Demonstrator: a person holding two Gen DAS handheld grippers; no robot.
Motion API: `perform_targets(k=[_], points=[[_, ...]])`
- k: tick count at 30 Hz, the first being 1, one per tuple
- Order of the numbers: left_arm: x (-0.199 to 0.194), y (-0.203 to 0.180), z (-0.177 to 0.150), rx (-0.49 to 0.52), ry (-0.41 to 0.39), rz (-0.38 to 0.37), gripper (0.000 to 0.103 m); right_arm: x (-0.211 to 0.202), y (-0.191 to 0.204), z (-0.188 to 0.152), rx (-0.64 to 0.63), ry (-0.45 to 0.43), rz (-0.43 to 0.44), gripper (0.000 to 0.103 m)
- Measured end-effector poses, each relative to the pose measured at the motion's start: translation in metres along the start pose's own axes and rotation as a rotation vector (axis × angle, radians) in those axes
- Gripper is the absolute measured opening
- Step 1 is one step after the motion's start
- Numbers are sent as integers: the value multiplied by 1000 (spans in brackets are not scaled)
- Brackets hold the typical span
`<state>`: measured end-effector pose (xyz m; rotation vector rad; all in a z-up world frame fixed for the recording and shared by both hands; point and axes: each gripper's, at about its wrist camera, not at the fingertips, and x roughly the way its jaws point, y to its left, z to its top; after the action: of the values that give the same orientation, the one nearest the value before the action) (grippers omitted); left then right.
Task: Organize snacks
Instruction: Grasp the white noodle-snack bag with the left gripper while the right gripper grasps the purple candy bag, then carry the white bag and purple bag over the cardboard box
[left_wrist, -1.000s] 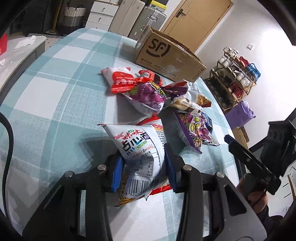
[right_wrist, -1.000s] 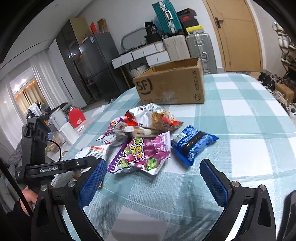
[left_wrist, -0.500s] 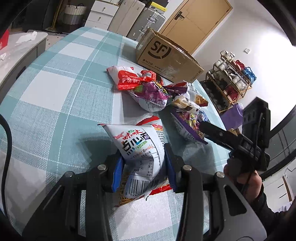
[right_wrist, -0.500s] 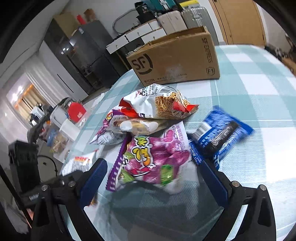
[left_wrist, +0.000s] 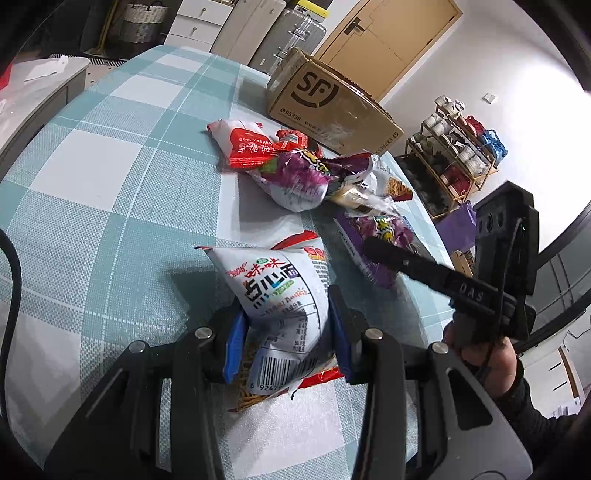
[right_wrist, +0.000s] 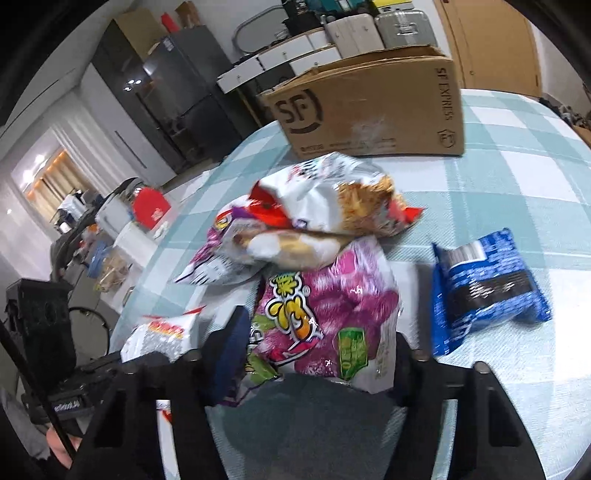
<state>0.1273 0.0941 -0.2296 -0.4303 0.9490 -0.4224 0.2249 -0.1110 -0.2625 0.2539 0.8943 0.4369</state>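
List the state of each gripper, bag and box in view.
Left gripper: shut on white noodle bag.
Right gripper: closing around purple bag, grip unclear.
Blue bag: lying flat on table, untouched.
Cardboard box: top open.

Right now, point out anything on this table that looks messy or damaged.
Nothing is spilled. The snack packets lie in a loose overlapping heap in front of the SF cardboard box, not in it. The blue packet lies apart. The box front looks scuffed with whitish marks.
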Motion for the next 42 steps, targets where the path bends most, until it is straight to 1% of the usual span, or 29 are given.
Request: perform_targets(k=[4,5,6,7,9,13,20,24,28,33,35,42], points=[[-2,-7,-3,15,2,9,37,-10,5,-10,-34,-31,-9,44],[-3,-8,-4,17,1,8,37,-14,3,-11,-26,-38,-8,39],[-4,-10,-4,20,0,8,37,-17,1,-12,-16,-42,-3,25],[-5,-12,-5,24,-1,9,37,-20,-2,-12,-6,-40,2,25],[-7,-14,-5,27,-3,10,37,-25,-4,-13,-6,-45,-17,25],[-12,-21,-5,33,-8,19,37,-38,-10,-20,6,-59,16,25],[-28,-40,-5,94,-32,40,37,-64,-8,-26,-4,-109,56,25],[-35,-50,-2,120,-44,43,37,-85,-6,-27,-11,-146,62,25],[-39,-62,3,145,-54,36,37,-106,-4,-26,-22,-186,66,25],[-48,-74,13,166,-74,31,37,-129,0,-21,-22,-231,93,25],[-52,-78,17,171,-84,31,37,-138,6,-19,-40,-252,82,25],[-61,-88,36,176,-103,-4,37,-160,20,-12,-70,-294,89,25]])
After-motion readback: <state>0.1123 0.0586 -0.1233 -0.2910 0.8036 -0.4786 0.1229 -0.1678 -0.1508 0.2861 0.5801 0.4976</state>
